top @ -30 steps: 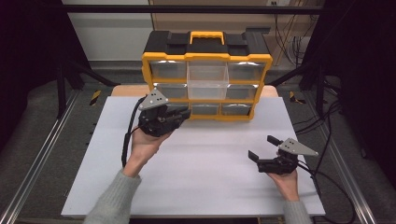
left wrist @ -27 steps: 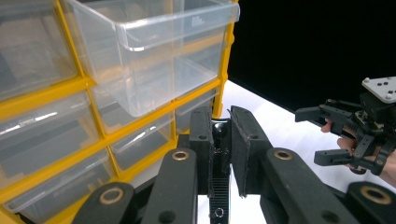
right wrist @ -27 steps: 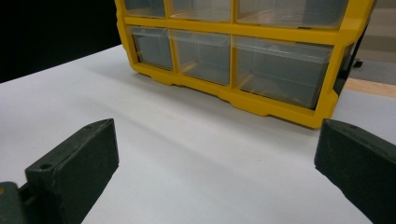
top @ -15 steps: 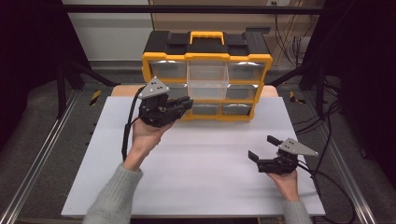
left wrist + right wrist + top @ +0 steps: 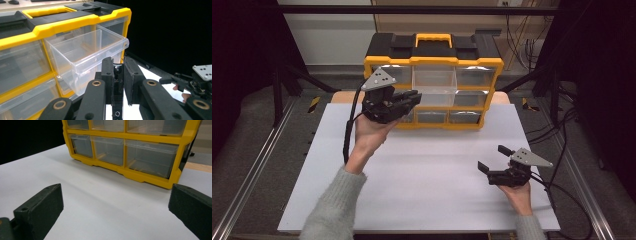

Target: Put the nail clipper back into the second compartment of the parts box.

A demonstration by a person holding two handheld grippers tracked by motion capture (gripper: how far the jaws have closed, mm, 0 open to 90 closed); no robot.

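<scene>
Up at the front of the yellow-and-black drawer cabinet, the left tongs are raised off the white surface, level with the cabinet's upper rows of clear drawers. In the left gripper view their two black jaws stand nearly together, only a narrow slot between them, with a small dark object sitting in that slot; whether the pads actually press on it cannot be told. Just beyond and above the jaw tips is the clear middle drawer of the cabinet's top row, pulled out from its bay so that its front lip overhangs the drawers below; it looks empty. The drawers to either side of it sit flush in the cabinet frame.

The right tongs are well apart from the cabinet, out in front of its right end and low over the surface, held by the person's right hand. Their jaws are spread wide, with nothing between them but bare surface. They point toward the cabinet's bottom row of drawers, all pushed in.

The cabinet stands at the far edge of the surface, its yellow handle on top.
</scene>
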